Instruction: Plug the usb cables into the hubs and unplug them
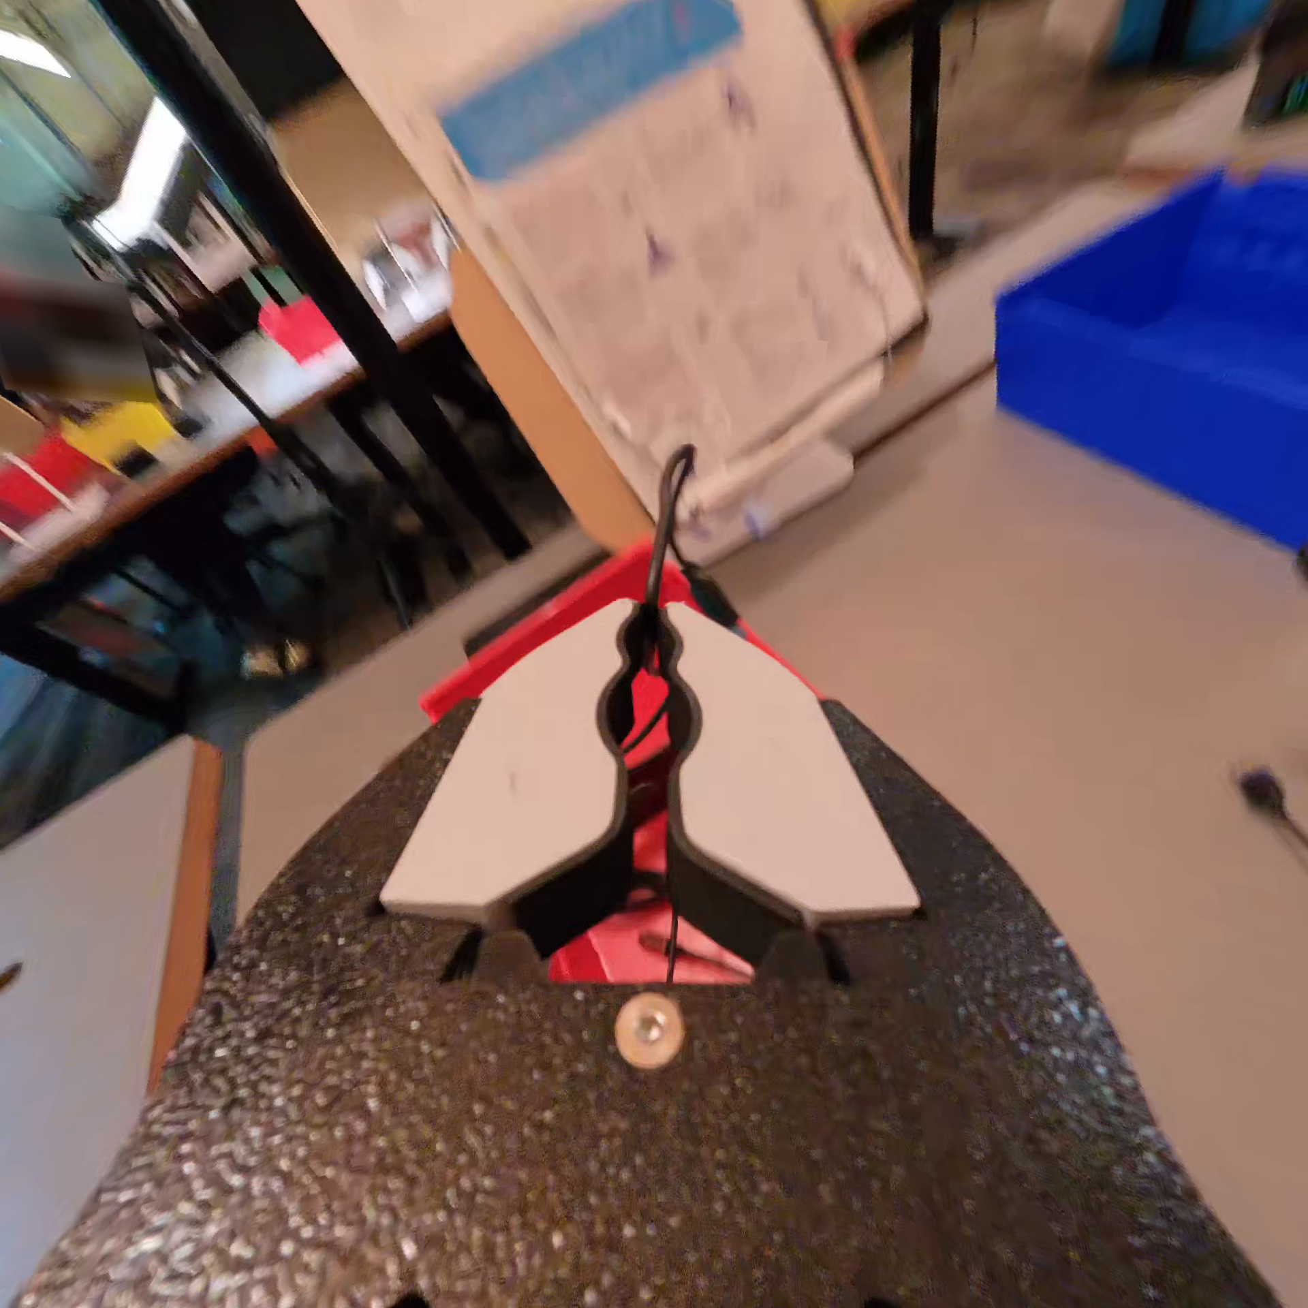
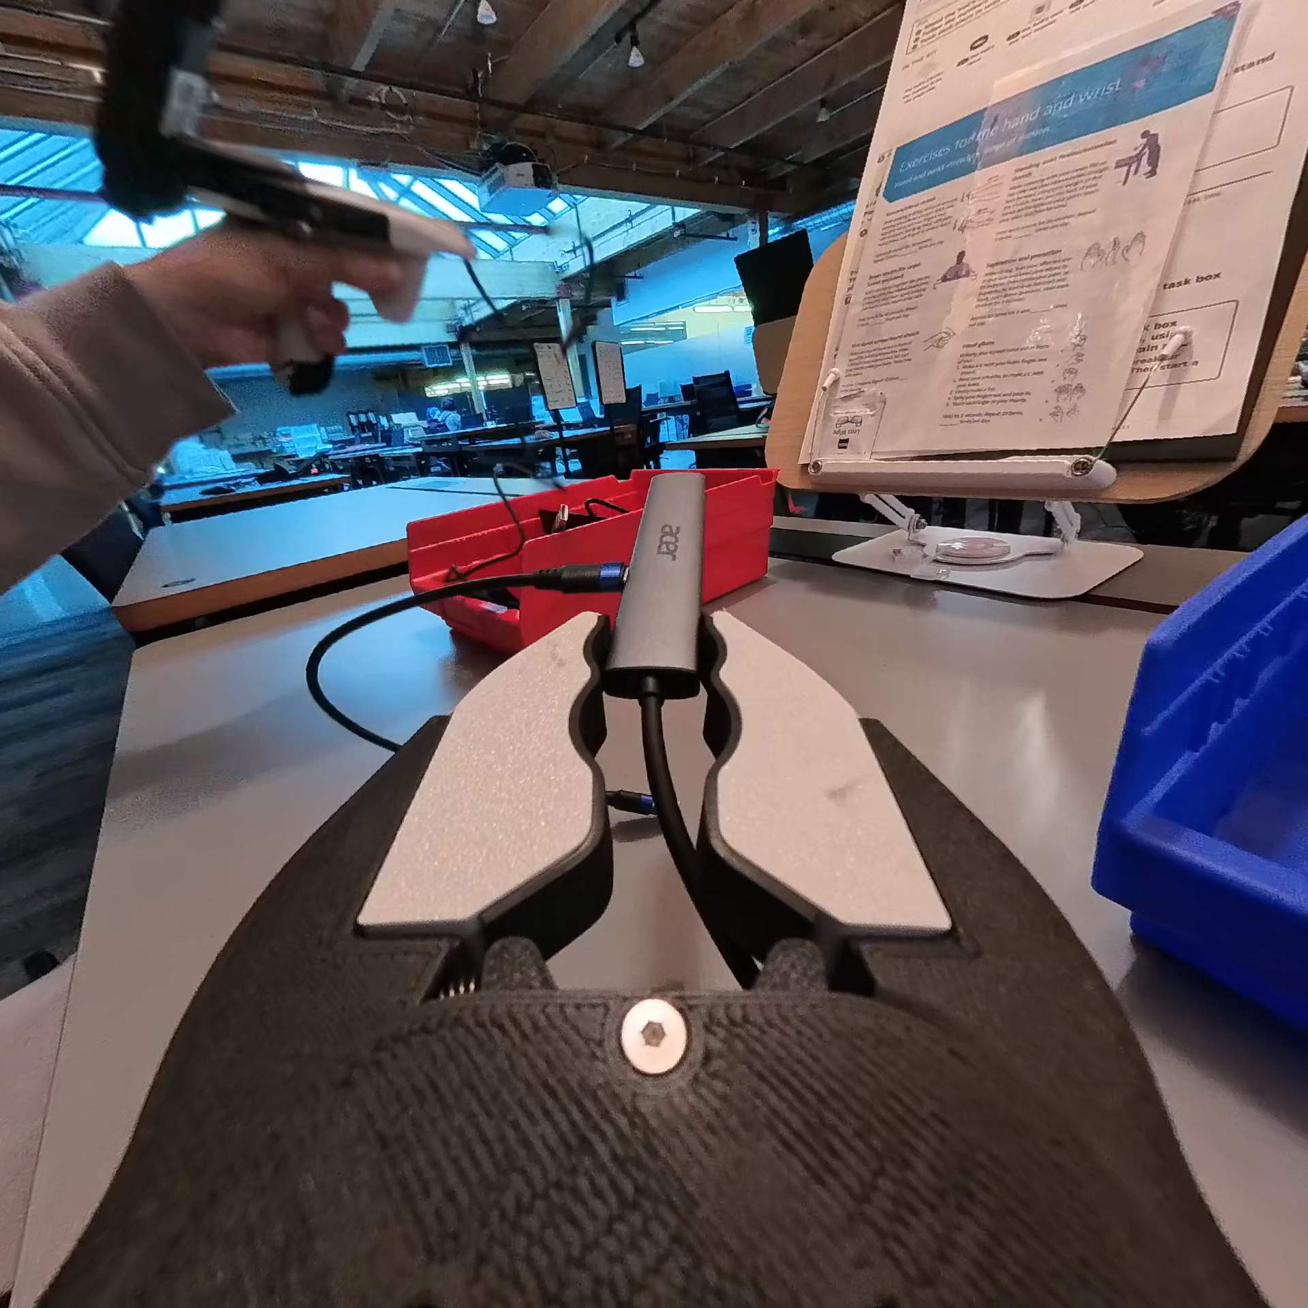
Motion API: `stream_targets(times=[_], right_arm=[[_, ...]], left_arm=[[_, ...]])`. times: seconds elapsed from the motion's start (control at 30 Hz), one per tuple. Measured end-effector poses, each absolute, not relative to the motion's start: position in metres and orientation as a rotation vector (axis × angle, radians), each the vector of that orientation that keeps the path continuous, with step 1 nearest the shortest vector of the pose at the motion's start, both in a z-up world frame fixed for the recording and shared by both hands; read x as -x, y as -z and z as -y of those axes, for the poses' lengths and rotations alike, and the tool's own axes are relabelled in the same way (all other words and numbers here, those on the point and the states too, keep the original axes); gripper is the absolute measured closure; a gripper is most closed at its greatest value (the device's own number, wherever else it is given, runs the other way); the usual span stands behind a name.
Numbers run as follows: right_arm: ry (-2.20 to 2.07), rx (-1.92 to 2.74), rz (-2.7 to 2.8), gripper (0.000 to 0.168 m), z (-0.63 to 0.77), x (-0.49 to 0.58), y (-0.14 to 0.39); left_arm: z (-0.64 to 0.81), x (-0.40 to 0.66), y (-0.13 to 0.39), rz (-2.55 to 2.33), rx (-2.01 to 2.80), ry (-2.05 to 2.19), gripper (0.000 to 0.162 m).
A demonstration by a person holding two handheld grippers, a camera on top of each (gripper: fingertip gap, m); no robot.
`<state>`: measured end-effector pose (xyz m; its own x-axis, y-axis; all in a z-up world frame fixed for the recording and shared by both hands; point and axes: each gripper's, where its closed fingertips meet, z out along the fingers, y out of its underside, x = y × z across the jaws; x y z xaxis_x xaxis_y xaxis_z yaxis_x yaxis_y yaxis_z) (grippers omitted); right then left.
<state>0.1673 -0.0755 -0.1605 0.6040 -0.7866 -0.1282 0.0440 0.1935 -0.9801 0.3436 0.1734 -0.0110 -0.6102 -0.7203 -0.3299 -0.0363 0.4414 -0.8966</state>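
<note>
My right gripper point(image 2: 652, 626) is shut on a grey USB hub point(image 2: 662, 566) and holds it just above the table. A black cable with a blue-ringed plug point(image 2: 594, 575) sits in the hub's left side. My left gripper point(image 1: 652, 612) is shut on a thin black cable point(image 1: 665, 509) and holds it above the red bin point(image 1: 566, 616). In the right wrist view the left gripper point(image 2: 453, 244) is raised at the upper left, and the thin cable point(image 2: 509, 495) hangs from it into the red bin point(image 2: 715, 552).
A blue bin point(image 2: 1217, 778) stands on the right of the grey table point(image 2: 920, 708); it also shows in the left wrist view point(image 1: 1161, 354). A document stand with printed pages point(image 2: 1026, 283) is at the back right. A loose plug point(image 2: 633, 803) lies under the hub.
</note>
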Motion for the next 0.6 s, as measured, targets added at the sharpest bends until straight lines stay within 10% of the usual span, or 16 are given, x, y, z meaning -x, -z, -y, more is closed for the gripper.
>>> stream_targets(times=[0.03, 0.33, 0.6], right_arm=[[0.660, 1.247, -0.739, 0.145, 0.076, -0.167, 0.160], [0.652, 1.222, -0.749, 0.145, 0.080, -0.168, 0.159], [0.642, 1.194, -0.758, 0.145, 0.084, -0.168, 0.158]], left_arm=[[-0.172, -0.338, -0.010, -1.897, 0.610, 1.246, 0.160], [-0.150, -0.249, -0.176, -1.483, 0.313, 1.508, 0.160], [-0.106, -0.169, -0.186, -1.612, 0.097, 1.673, 0.159]])
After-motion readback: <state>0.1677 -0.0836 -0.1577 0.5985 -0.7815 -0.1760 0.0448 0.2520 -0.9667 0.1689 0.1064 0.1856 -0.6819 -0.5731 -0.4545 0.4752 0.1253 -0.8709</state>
